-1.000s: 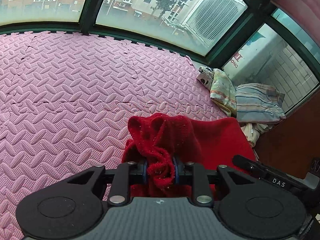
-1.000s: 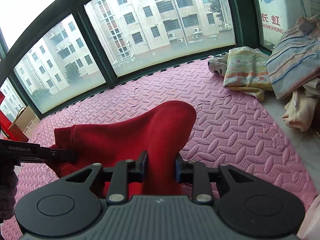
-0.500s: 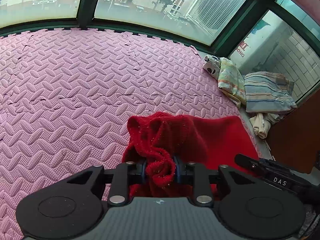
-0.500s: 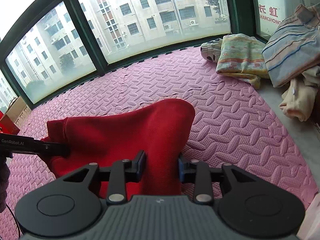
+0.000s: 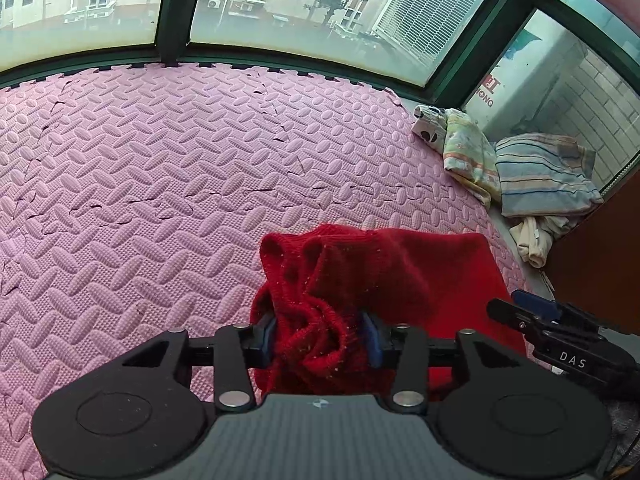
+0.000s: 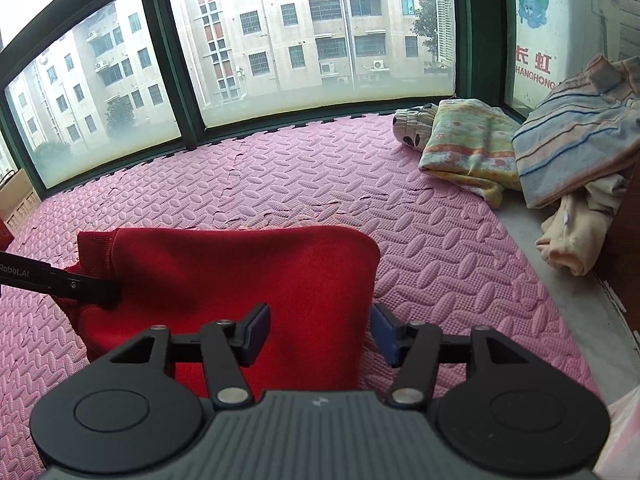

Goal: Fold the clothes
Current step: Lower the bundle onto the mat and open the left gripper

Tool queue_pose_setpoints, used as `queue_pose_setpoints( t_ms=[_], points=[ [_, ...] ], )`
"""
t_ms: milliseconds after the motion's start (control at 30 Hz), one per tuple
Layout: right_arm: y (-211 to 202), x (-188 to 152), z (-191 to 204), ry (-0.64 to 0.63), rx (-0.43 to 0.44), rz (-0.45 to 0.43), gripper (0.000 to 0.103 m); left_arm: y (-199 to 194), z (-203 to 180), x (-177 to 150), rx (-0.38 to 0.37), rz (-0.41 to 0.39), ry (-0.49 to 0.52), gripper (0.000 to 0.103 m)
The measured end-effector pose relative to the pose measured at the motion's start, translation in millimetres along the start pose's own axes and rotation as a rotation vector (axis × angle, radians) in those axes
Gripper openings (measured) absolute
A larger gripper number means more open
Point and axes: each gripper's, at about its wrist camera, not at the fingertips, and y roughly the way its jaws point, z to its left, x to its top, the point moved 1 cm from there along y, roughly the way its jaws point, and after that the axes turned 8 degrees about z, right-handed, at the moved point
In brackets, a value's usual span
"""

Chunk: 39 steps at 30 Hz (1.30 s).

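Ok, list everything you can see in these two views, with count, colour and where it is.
red sweater: one, red, on the mat in front of both grippers
foam mat: one, pink, covers the floor up to the windows
folded clothes: a pile, pastel print and blue stripes, far right corner
cream garment: one, cream, crumpled beside the pile
cardboard box: one, brown, far left
left gripper: one, black, shut on bunched sweater
right gripper: one, black, open around sweater edge

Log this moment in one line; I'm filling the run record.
task: fold clothes | left gripper: shut on red sweater | right gripper: open, fingers either side of sweater | surface: pink foam mat
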Motion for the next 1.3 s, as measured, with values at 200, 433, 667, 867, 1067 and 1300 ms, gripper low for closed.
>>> queue_pose_setpoints(
  t_ms=[200,433,667,867,1067,1300],
  points=[
    [-11.7,-2.1,15.9,-0.049,-0.025,-0.054,0.077,-1.5,-0.4,-1.8,0.016,-0.007,0.010,0.053],
    [-11.9,-18.3,46.1,-0.125,-0.046,-0.074,0.090,-3.5,0.9,-3.5,0.027,-0.011,0.014,0.060],
    [-6.2,-37.0,71.9,-0.190,-0.079,-0.076,0.098,-15.2,8.0,-5.3,0.049,-0.047,0.016,0.071],
    [-7.3,-40.2,92.7,-0.224,-0.042,-0.089,0.101,-37.9,12.0,-6.7,0.098,-0.148,0.036,0.103],
    [-8.3,-33.2,113.3,-0.255,0.017,-0.110,0.103,-60.9,10.7,-6.0,0.172,-0.267,0.095,0.103],
    [1.2,-3.2,117.9,-0.198,0.144,-0.089,0.100,-77.1,23.2,-7.9,0.200,-0.358,0.066,0.103]
  ],
)
